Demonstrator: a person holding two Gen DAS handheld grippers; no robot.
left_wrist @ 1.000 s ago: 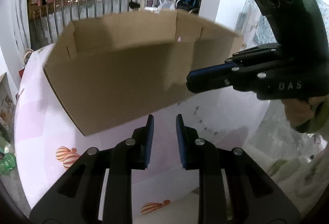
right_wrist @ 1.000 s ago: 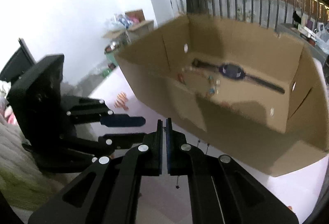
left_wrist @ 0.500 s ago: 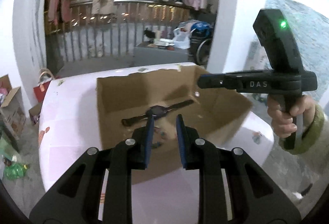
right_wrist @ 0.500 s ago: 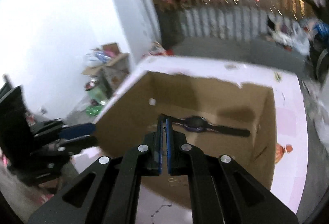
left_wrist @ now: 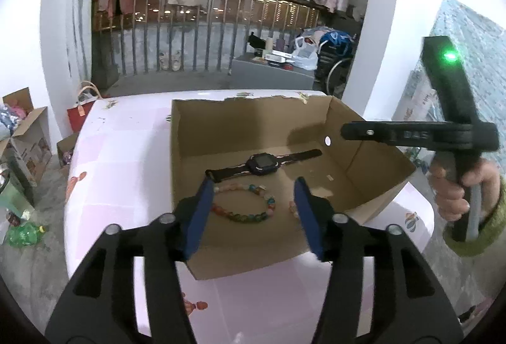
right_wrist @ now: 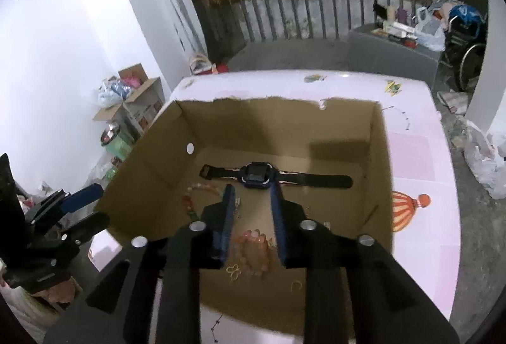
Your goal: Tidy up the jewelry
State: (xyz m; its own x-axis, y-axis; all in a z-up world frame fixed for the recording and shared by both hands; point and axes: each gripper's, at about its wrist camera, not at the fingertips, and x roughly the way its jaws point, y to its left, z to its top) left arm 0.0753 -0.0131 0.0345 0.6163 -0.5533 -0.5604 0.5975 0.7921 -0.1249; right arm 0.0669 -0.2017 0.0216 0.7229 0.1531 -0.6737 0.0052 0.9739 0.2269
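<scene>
We hold both grippers over the open cardboard box (left_wrist: pixel 373 186) on the pink table (left_wrist: pixel 120 160), nothing picked yet. Judged step: choose a piece and go down for it.

Inside the box, left wrist view: watch (left_wrist: pixel 262 163) lies flat across the floor at 12 o'clock from our left gripper (left_wrist: pixel 253 195); multicolour bead bracelet (left_wrist: pixel 243 205) sits just near side of the watch, seen between the blue fingers (left_wrist: pixel 197 217). In the right wrist view a pink bead bracelet (right_wrist: pixel 253 246) lies between and below the right gripper (right_wrist: pixel 251 198) pads, with a small gold piece (right_wrist: pixel 233 272) at 7 o'clock from it; type too small to tell.

To do it well, we think: drop straight down, straddle one bracelet only, keep clear of the watch strap and the box walls, close on the beads not the string gaps. A thin chain (right_wrist: pixel 216 325) on the table outside the near wall probably needs collecting too.

Left jaws are opening, about halfway, empty, touching nothing. Right jaws are opening too, narrower gap, empty; pink bracelet lies below them, not gripped.
</scene>
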